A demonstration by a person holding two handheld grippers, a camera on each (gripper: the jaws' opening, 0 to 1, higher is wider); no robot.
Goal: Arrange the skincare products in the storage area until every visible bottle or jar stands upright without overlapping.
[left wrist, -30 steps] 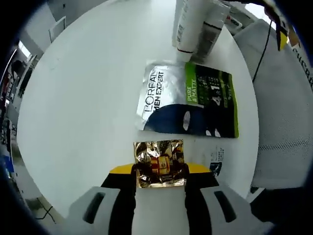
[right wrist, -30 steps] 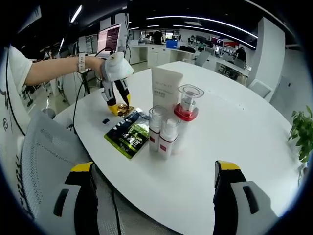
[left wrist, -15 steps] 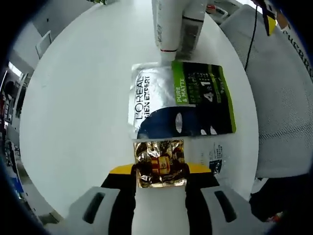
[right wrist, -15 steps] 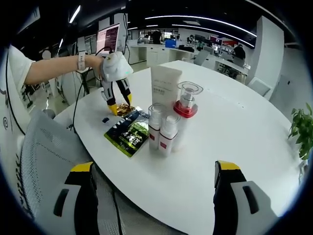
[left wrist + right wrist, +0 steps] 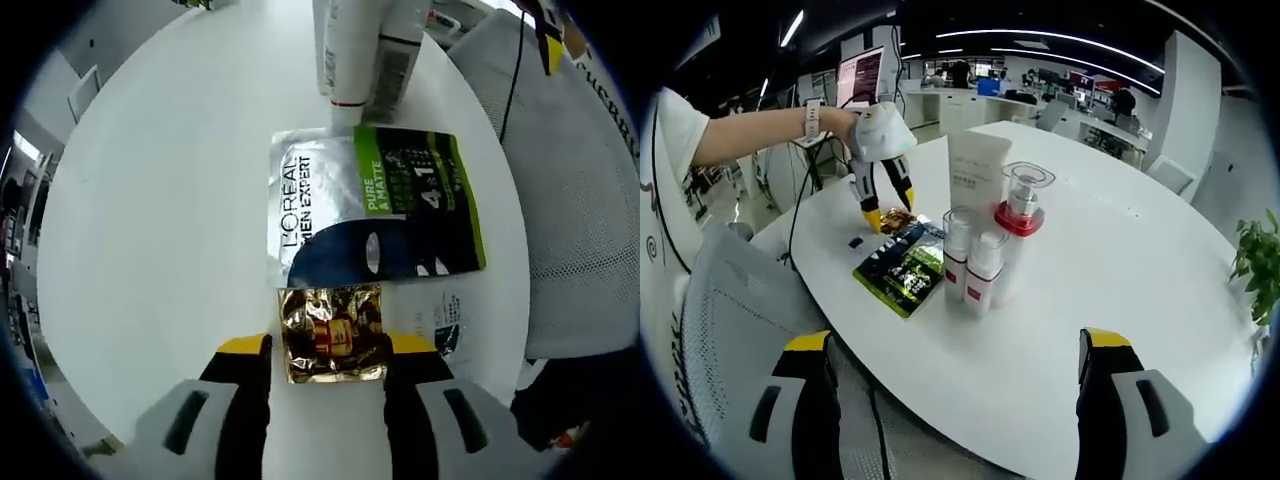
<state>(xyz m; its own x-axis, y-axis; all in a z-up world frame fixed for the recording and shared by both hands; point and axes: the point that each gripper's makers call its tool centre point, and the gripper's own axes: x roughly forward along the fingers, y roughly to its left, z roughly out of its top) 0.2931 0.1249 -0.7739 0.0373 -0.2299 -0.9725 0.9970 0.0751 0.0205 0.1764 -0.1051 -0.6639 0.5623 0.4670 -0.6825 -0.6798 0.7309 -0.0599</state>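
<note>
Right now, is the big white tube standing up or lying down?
Standing up. The white tube rises straight from the table, behind the small bottles.

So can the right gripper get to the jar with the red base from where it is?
Probably yes: the right gripper is open, with bare table ahead, and the red-based jar stands unblocked on that side.

The left gripper (image 5: 888,207) points down at the counter (image 5: 1120,270), its jaws apart with a little gap on each side of what lies between them. A bare arm (image 5: 760,140) reaches out to hold it. The right gripper (image 5: 955,400) hangs low in front, jaws spread wide.
</note>
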